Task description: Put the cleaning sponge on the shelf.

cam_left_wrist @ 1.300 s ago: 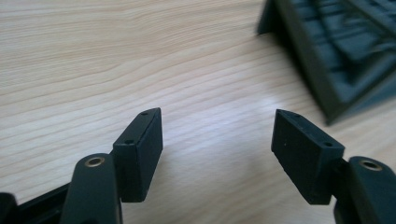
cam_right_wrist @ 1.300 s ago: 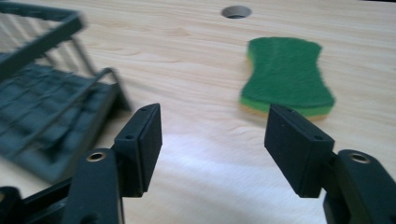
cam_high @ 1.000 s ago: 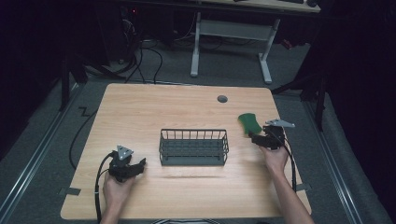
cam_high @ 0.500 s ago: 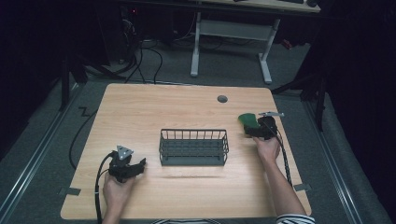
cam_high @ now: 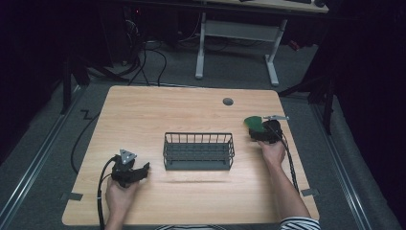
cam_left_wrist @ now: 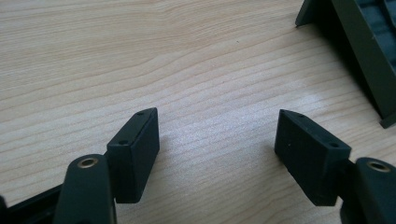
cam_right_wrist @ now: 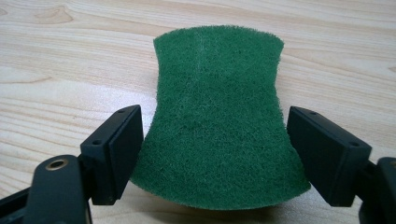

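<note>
Right gripper (cam_right_wrist: 212,154) has moved up over the green scouring pad (cam_right_wrist: 217,116) at frame right, fingers spread astride it; thin pad may buckle when pinched.

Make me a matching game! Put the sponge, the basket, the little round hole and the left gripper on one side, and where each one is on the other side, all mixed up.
Things:
1. green sponge
2. wire basket
3. round hole
4. left gripper

Places:
A. middle of the table
B. near the table's far edge
C. over bare wood, jaws open
D. between the right gripper's open jaws

Pairs: 1-D, 2-A, 3-B, 4-C
</note>
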Action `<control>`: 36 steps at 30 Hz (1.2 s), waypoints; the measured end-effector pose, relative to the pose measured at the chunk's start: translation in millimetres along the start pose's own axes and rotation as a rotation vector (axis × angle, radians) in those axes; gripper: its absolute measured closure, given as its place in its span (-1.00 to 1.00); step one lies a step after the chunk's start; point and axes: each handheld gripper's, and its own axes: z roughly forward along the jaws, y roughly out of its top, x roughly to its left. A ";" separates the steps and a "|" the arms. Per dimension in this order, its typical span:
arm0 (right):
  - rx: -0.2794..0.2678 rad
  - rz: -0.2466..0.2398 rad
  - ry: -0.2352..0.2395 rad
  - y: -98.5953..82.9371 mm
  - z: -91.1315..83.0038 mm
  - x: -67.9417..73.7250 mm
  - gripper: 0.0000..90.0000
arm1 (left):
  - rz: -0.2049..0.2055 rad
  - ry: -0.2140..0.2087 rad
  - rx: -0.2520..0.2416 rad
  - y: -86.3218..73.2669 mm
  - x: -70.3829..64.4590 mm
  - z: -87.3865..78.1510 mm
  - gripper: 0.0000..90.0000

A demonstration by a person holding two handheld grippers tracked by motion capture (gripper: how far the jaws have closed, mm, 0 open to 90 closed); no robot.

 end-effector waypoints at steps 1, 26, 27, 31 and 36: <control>0.000 0.000 0.001 -0.1 0.2 -0.4 -0.53 | 0.000 0.000 0.000 0.0 0.0 0.0 -0.31; 0.059 -0.038 -0.011 7.5 -6.4 5.8 -0.35 | -0.003 -0.002 -0.001 -0.1 0.4 -0.1 -0.31; 0.059 -0.038 -0.011 7.5 -6.4 5.8 -0.35 | -0.003 -0.003 -0.001 -0.1 0.4 -0.1 -0.31; 0.027 -0.067 0.024 9.4 -26.4 11.5 -0.35 | -0.002 -0.002 -0.001 -0.1 0.3 -0.1 -0.31; -0.014 -0.121 0.061 15.1 -51.2 19.5 -0.35 | -0.001 -0.004 -0.001 -0.1 0.3 0.0 -0.32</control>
